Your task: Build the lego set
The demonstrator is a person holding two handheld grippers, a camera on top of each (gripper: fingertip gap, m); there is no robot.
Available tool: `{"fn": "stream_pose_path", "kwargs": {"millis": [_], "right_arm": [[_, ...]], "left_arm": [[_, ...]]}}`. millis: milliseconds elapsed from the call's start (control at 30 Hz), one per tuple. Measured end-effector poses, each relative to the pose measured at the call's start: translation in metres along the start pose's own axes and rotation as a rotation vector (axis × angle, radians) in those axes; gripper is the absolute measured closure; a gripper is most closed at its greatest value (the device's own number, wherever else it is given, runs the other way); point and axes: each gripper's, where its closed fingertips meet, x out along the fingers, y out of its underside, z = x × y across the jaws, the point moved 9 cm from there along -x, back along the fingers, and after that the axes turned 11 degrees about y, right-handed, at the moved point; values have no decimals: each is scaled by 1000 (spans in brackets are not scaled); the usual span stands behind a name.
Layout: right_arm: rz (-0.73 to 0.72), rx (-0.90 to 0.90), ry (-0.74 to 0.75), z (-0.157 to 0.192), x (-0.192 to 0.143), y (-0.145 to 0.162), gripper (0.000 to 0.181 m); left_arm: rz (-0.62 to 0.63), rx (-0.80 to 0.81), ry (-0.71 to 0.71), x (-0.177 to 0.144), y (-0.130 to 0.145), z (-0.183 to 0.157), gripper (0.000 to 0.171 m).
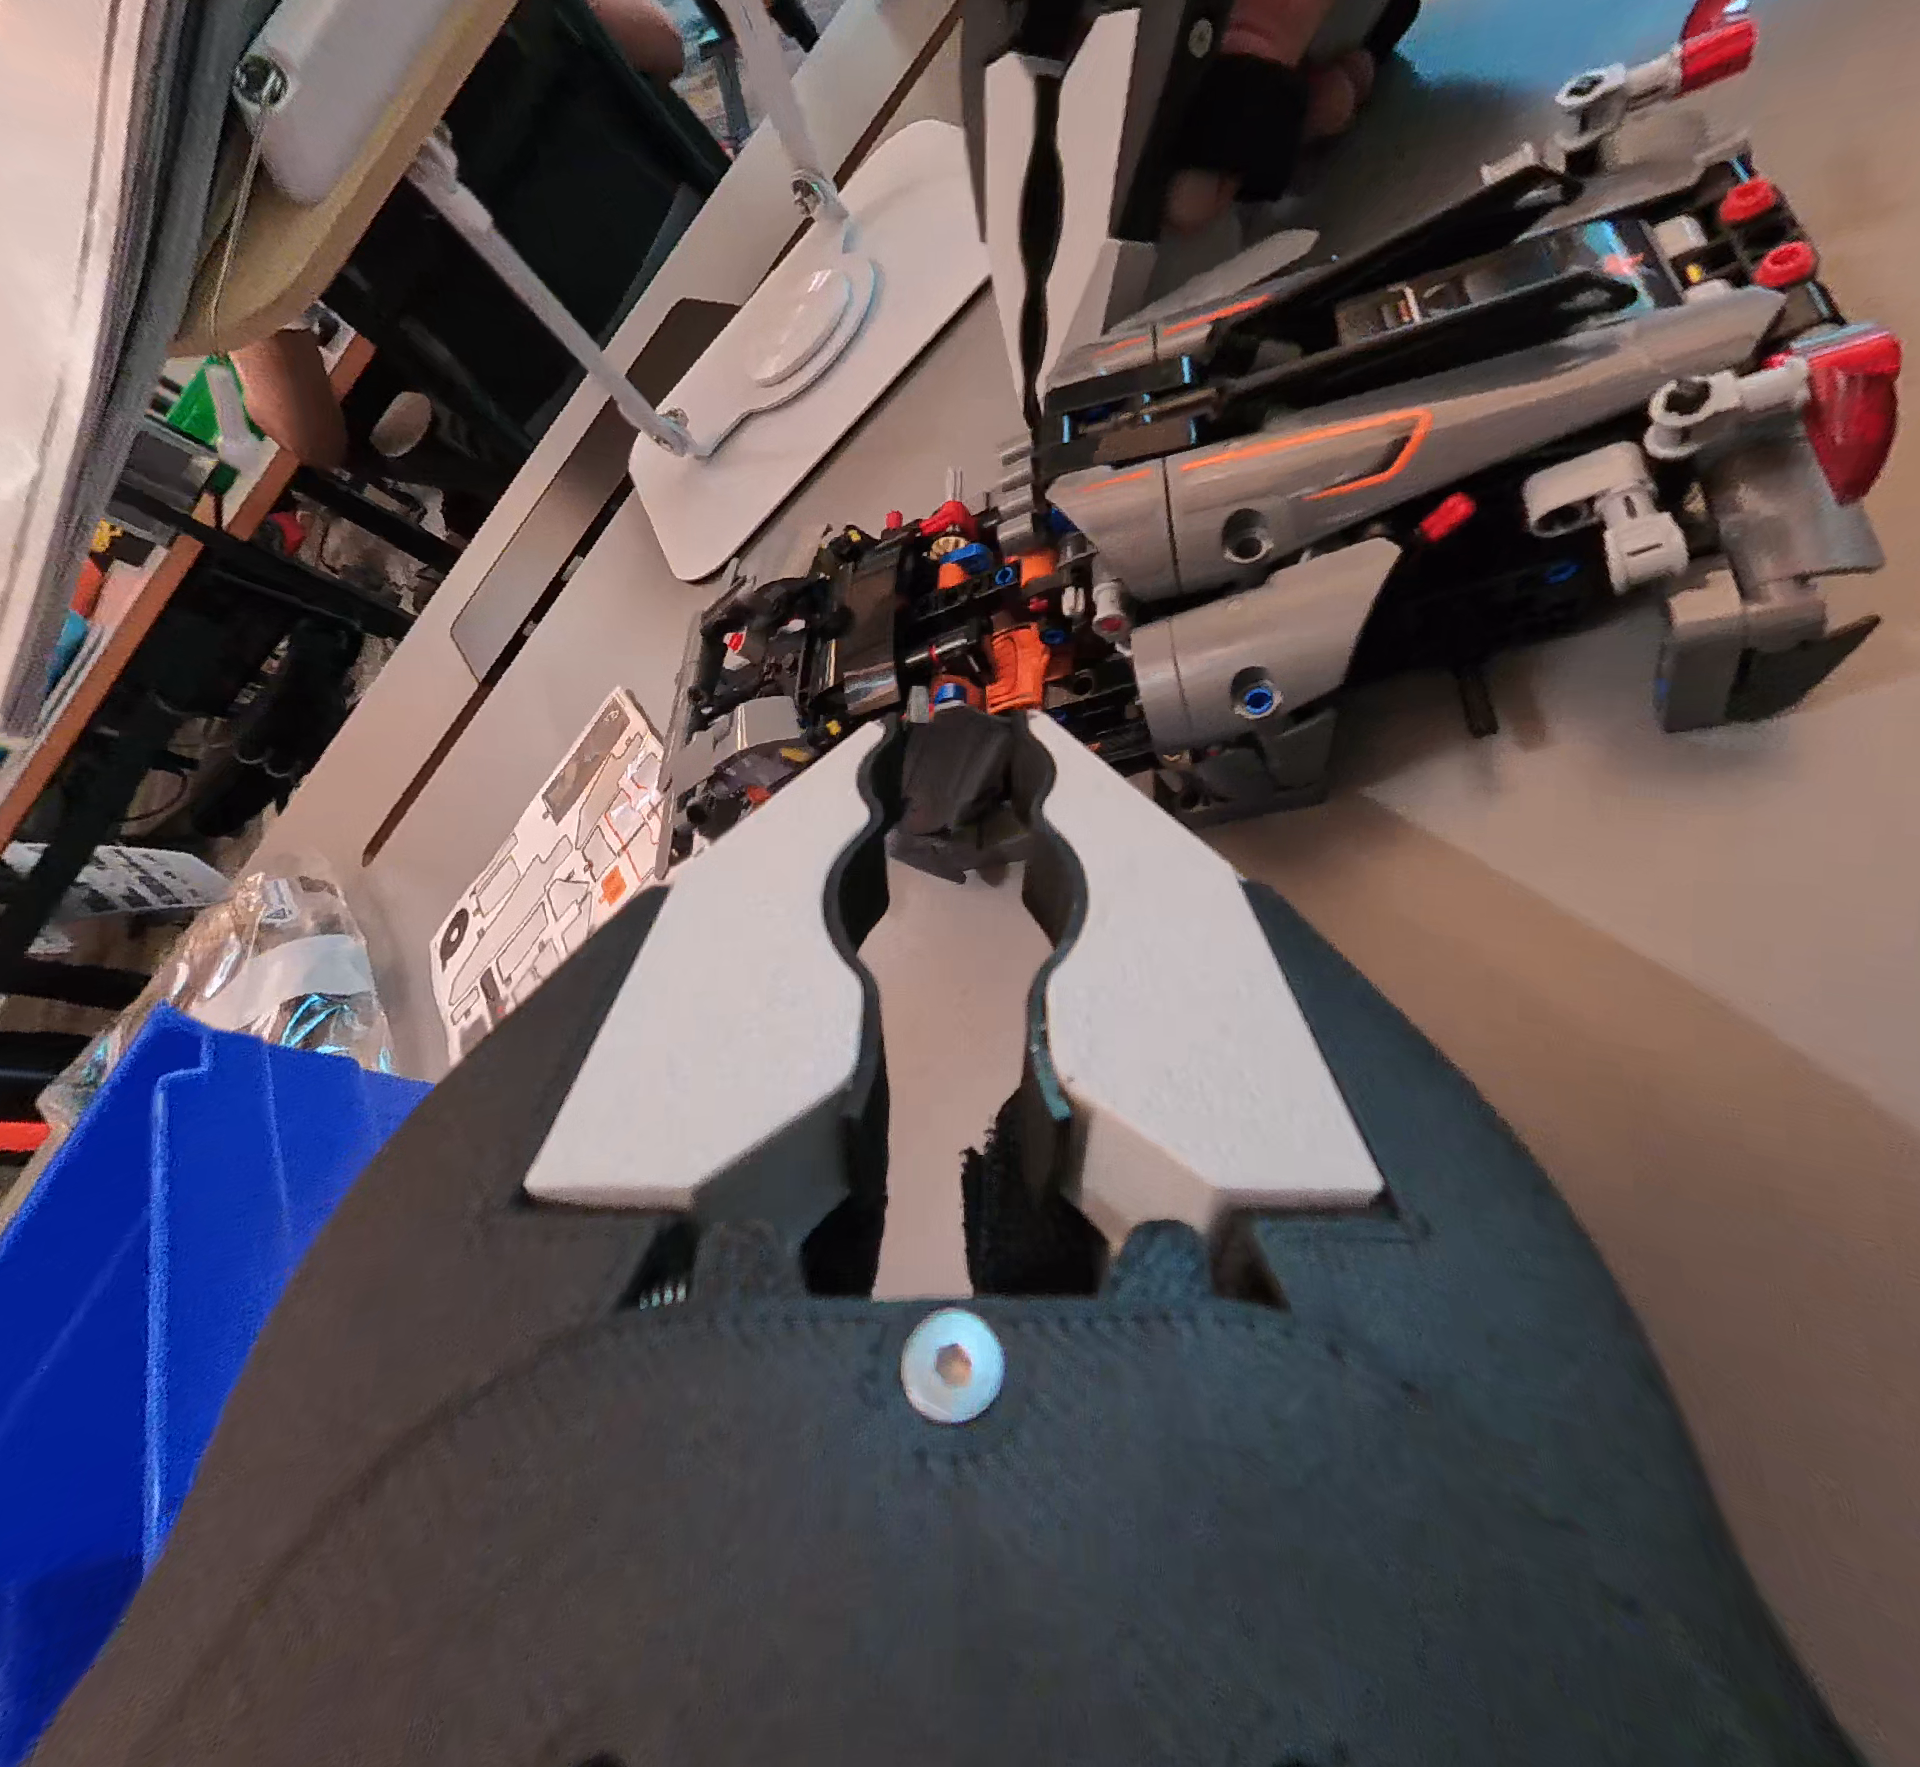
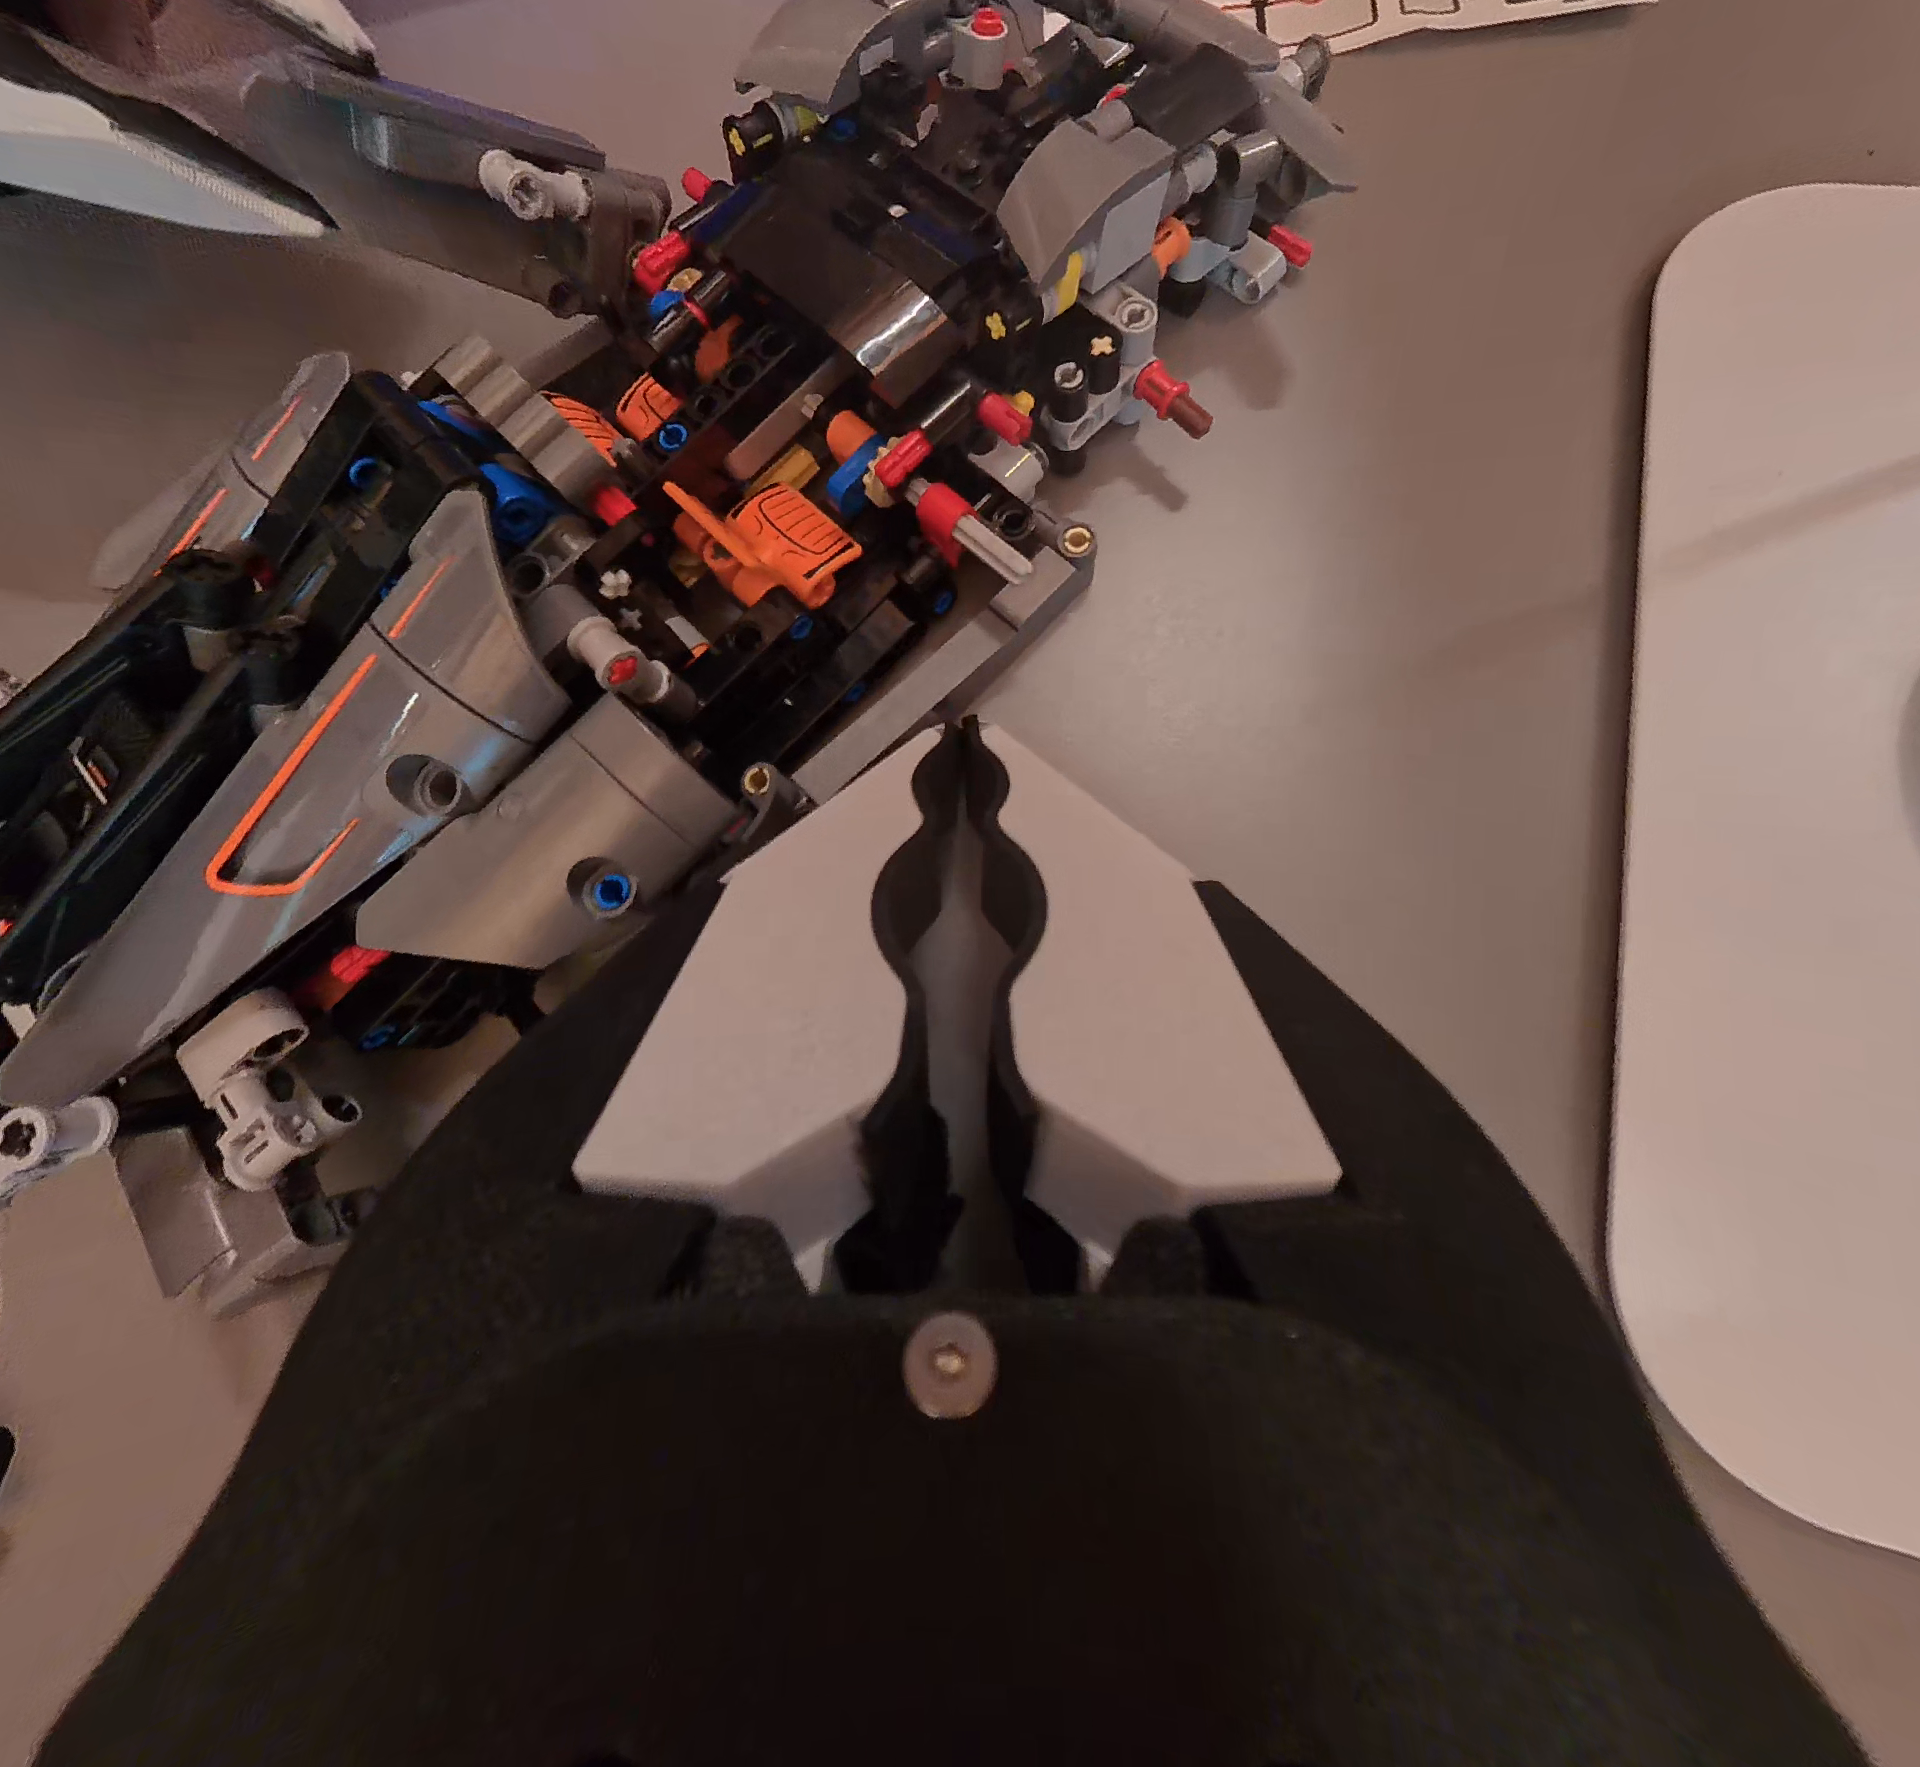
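left gripper [image 1: 956,751] clamped on a dark grey panel piece [image 1: 956,782] | right gripper [image 2: 961,730] pinched together, empty, beside the half-built grey-and-black lego car [image 2: 499,657] | grey tabletop [image 2: 1351,678]

Bare table [image 2: 1403,626] between car model [image 2: 644,491] and white pad [image 2: 1766,782].

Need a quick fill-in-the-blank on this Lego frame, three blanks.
1. The left claw grips a dark grey Lego panel; the plastic bin beside it is ___.
2. The right claw has its jaws ___.
3. The grey-and-black Lego car has seats coloured ___.
Missing: blue; shut; orange.
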Motion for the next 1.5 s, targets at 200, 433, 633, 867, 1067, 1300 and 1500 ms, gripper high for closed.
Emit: {"fn": "stream_pose_path", "kwargs": {"millis": [200, 433, 633, 867, 1067, 1300, 1500], "right_arm": [[1, 3, -7, 0, 0, 0, 181], [3, 6, -23, 0, 0, 0, 181], [5, 3, -36, 1, 0, 0, 181], [6, 6, -45, 1, 0, 0, 181], [7, 7, -48, 1, 0, 0, 181], [8, 10, -54, 0, 0, 0, 181], [7, 8, -54, 1, 0, 0, 181]], "left_arm": [[-18, -82, 8, 1, 3, 10, 153], [-66, -241, 58, 0, 12, 27, 153], [-80, -301, 65, 0, 17, 35, 153], [-111, -283, 97, -3, 10, 33, 153], [-58, -258, 129, 5, 11, 28, 164], [-19, -274, 181, 9, 15, 21, 166], [-22, -314, 216, 10, 19, 18, 171]]}}
